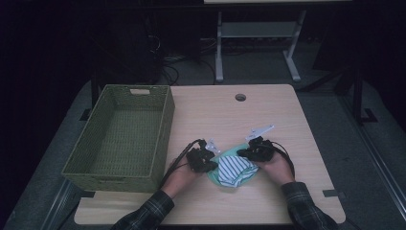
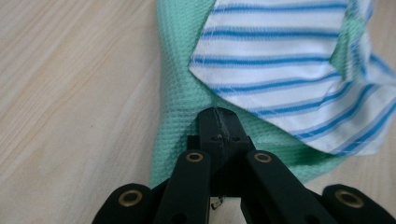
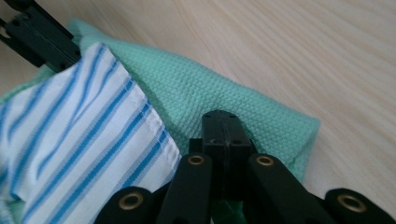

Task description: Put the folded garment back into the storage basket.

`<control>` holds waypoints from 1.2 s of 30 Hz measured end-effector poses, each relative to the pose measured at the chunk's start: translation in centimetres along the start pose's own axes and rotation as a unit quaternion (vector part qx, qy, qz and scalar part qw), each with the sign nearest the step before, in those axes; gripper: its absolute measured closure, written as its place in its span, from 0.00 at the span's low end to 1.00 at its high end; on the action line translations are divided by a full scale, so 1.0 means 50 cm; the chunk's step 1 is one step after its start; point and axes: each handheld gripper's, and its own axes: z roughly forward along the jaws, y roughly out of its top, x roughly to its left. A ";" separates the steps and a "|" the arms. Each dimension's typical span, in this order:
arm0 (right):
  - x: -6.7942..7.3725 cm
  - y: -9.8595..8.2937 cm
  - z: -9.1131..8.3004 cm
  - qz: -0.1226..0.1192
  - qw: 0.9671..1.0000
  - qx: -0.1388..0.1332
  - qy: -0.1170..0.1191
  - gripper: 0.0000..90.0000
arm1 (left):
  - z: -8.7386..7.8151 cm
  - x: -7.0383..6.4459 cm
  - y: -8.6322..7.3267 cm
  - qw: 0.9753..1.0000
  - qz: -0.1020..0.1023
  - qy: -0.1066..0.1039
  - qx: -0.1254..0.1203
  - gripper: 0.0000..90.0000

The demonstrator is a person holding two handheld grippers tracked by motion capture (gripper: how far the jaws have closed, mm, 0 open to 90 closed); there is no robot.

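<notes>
pinching the green waffle-weave cloth (image 1: 225, 154) with both tools: left tool (image 2: 218, 122) clenched on its edge at nine o'clock, right tool (image 3: 223, 125) clenched on its edge at three o'clock. lying on the wooden surface (image 1: 287, 124) at six o'clock, with a blue-striped white cloth (image 1: 233, 167) resting on top. probably lifting or folding next, so keeping both grips level, raising evenly, keeping the striped piece from sliding off, and minding the woven green basket (image 1: 122, 136) sitting at nine o'clock.

Green waffle cloth (image 1: 214, 175) lies flat at the table's 6 o'clock, crumpled blue-striped white cloth (image 1: 233, 168) on top.
</notes>
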 end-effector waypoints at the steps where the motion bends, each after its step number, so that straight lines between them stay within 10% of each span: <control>1: 0.001 0.001 -0.005 0.001 1.000 -0.004 0.002 1.00 | -0.003 -0.001 0.000 1.000 -0.004 -0.003 -0.007 0.99; 14: -0.021 0.049 -0.032 -0.004 0.999 -0.040 -0.004 1.00 | -0.037 -0.055 0.024 0.994 -0.009 -0.073 -0.078 1.00; 25: -0.033 0.095 0.034 -0.022 1.000 -0.004 0.001 1.00 | 0.018 -0.120 0.053 0.992 0.035 -0.105 -0.063 0.99; 36: -0.055 0.065 0.040 -0.009 1.000 0.018 -0.009 1.00 | 0.039 -0.110 0.040 0.995 0.031 -0.094 -0.031 0.99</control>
